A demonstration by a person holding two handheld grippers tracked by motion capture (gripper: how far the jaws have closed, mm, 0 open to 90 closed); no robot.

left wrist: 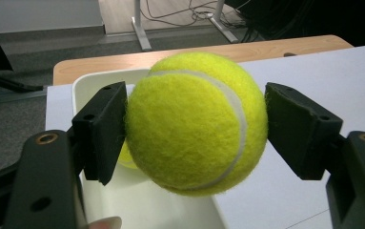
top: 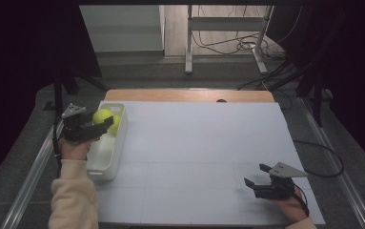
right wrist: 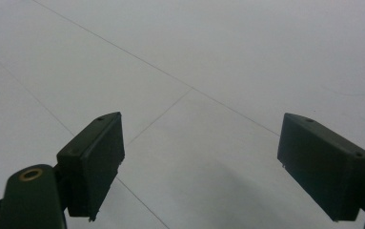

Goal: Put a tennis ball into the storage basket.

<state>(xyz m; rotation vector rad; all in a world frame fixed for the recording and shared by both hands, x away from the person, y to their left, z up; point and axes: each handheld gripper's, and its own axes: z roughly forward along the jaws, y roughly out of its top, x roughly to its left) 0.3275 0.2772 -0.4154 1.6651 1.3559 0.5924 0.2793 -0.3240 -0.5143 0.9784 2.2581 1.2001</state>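
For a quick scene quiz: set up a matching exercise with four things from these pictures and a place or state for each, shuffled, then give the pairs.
Things:
1. left gripper
2. right gripper
3. white bin
4. second tennis ball

Places or states:
A. lying inside the bin
B. jaws apart over the bare white table cover, nothing between them
C. jaws shut on the held tennis ball
D. standing at the table's left edge

Pairs: 1-C, 2-B, 3-D, 4-A
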